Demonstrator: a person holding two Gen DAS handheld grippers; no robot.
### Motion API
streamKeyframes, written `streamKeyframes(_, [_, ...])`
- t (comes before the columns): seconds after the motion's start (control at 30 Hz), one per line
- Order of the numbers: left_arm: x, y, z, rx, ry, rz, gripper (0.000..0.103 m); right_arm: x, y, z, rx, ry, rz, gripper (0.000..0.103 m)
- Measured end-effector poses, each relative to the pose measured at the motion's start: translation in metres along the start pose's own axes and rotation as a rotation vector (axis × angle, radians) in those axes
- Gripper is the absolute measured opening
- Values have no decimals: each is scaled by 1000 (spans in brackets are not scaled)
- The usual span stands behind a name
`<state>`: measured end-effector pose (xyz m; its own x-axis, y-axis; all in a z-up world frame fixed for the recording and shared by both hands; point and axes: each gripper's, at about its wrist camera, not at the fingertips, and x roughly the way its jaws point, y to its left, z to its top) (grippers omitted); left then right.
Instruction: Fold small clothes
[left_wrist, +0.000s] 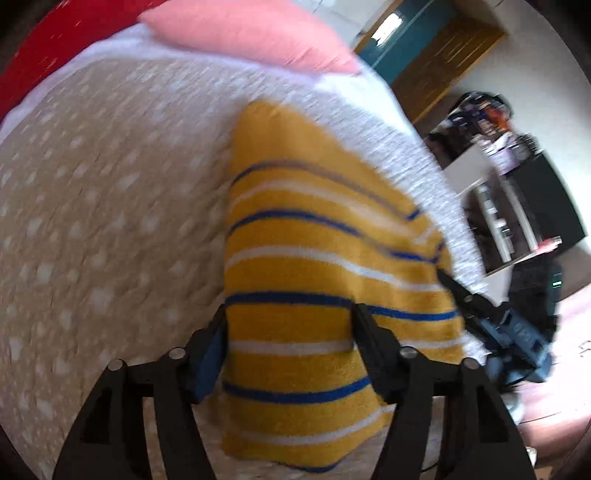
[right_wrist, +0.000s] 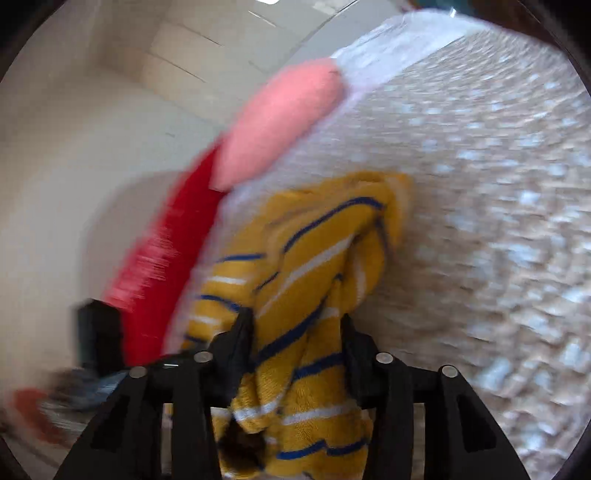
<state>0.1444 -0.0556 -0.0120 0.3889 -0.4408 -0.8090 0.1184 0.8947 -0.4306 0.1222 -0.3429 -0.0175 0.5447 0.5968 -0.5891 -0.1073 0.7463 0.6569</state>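
Observation:
A yellow garment (left_wrist: 314, 280) with blue and white stripes hangs stretched above a bed with a beige white-dotted cover (left_wrist: 92, 221). My left gripper (left_wrist: 290, 317) is shut on its near edge, cloth filling the gap between the fingers. In the left wrist view my right gripper (left_wrist: 443, 275) pinches the garment's right corner. In the right wrist view the garment (right_wrist: 314, 266) is bunched and runs between my right gripper's (right_wrist: 297, 321) fingers, which are shut on it. Both views are motion-blurred.
A pink pillow (left_wrist: 251, 33) lies at the head of the bed against a red headboard (left_wrist: 44, 55); both also show in the right wrist view (right_wrist: 280, 125). A white shelf with clutter (left_wrist: 498, 192) stands right of the bed.

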Motion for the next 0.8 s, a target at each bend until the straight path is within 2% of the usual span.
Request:
streamKeyframes(0.03, [-1, 3, -5, -18, -5, -20, 69, -1, 0, -5, -8, 0, -53, 53])
streamKeyframes(0.17, [-28, 8, -31, -83, -65, -56, 68, -36, 23, -16, -59, -111, -102, 53])
streamKeyframes(0.23, [-43, 7, -45, -89, -105, -47, 68, -50, 49, -19, -127, -154, -87, 53])
streamKeyframes(0.3, [-63, 6, -63, -95, -160, -14, 68, -50, 70, -24, -184, -135, -53, 53])
streamKeyframes(0.33, [-73, 4, -71, -91, -189, 13, 68, -44, 79, -28, -208, -110, -24, 53])
streamKeyframes(0.37, [-88, -1, -82, -69, -244, 73, 68, -38, 83, -31, -217, -88, -6, 53])
streamKeyframes(0.43, [-116, -13, -97, -21, -362, 196, 68, -15, 82, -36, -199, -15, 10, 61])
streamKeyframes(0.5, [-147, -25, -114, 25, -479, 289, 73, 13, 67, -41, -160, 65, -52, 59])
streamKeyframes(0.53, [-162, -31, -121, 45, -542, 331, 76, 20, 62, -44, -156, 69, -98, 57])
streamKeyframes(0.6, [-196, -44, -139, 77, -699, 401, 93, 9, 71, -49, -180, 28, -129, 57])
streamKeyframes(0.67, [-222, -51, -153, 67, -802, 444, 102, -11, 85, -58, -221, -5, -176, 58])
streamKeyframes(0.73, [-237, -57, -162, 56, -839, 445, 103, -36, 102, -72, -268, -57, -201, 62])
streamKeyframes(0.8, [-247, -63, -169, 44, -840, 428, 103, -61, 116, -89, -306, -114, -233, 68])
